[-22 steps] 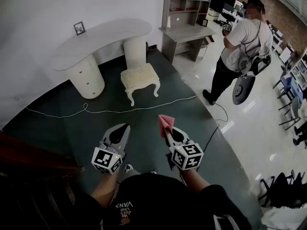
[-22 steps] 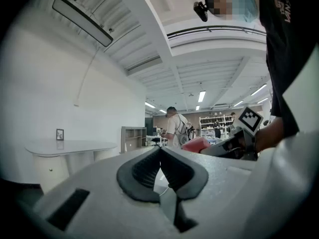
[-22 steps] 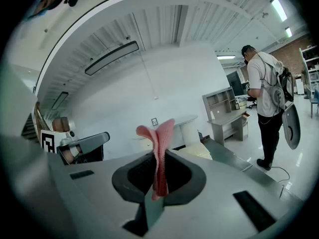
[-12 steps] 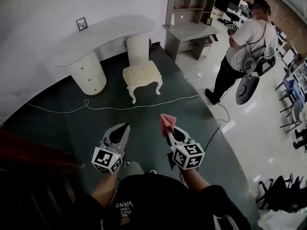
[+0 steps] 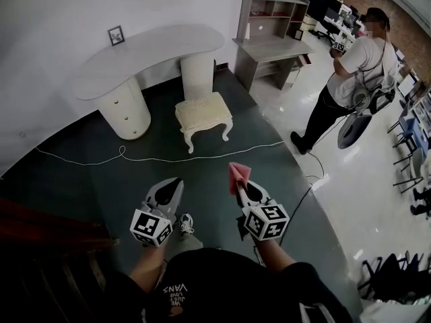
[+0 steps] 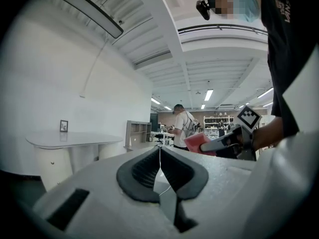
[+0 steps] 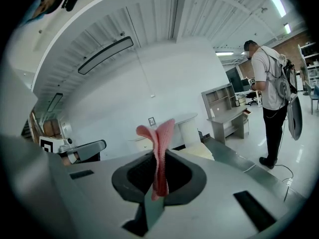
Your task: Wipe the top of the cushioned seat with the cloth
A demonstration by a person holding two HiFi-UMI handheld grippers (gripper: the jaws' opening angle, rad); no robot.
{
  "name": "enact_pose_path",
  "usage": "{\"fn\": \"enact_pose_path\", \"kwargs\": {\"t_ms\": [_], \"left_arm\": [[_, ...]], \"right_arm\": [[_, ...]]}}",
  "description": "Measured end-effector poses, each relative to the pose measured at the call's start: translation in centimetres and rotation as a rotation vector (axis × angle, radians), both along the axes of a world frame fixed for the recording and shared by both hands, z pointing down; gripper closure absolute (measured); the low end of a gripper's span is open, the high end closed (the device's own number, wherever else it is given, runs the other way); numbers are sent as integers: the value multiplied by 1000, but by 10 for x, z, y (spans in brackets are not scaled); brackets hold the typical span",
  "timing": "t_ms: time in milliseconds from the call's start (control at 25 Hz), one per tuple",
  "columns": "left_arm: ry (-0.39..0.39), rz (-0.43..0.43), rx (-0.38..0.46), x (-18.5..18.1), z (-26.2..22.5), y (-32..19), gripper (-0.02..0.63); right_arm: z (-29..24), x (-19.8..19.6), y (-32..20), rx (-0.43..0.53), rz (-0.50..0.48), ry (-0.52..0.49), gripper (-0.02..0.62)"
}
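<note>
Pink cloth pinched in my right hand-held gripper, left hand-held gripper pressed together empty, and I should reach the cushioned seat well ahead, laying it flat.

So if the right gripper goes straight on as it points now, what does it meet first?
Probably the cushioned seat; the right gripper, shut on the cloth, points about there, but depth is unclear.

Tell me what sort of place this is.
Likely a big open-plan office or lab with a mock home corner: a curved white vanity table, a cushioned seat and a grey desk with shelves, beside a glossy floor.
</note>
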State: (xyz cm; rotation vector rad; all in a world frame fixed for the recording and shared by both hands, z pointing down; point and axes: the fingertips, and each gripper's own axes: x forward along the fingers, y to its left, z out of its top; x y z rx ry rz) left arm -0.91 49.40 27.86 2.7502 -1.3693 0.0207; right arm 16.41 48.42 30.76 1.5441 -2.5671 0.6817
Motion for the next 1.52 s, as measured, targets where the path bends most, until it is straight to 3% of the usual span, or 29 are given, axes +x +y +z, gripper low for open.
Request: {"fn": "enact_pose_path", "kwargs": {"t_ms": [320, 800, 1080, 1520], "left_arm": [[-10, 67, -21, -48, 5, -91, 588], [-25, 153, -42, -92, 3, -205, 588], [-17, 151, -80, -72, 18, -253, 588], [-8, 37, -97, -33, 22, -365, 588]], "right_arm": [[0, -43, -83, -6, 77, -6, 568], [2, -95, -182, -25, 144, -13, 568], [14, -79, -234, -54, 127, -2, 568], [32, -34, -357, -101, 15, 25, 568]]}}
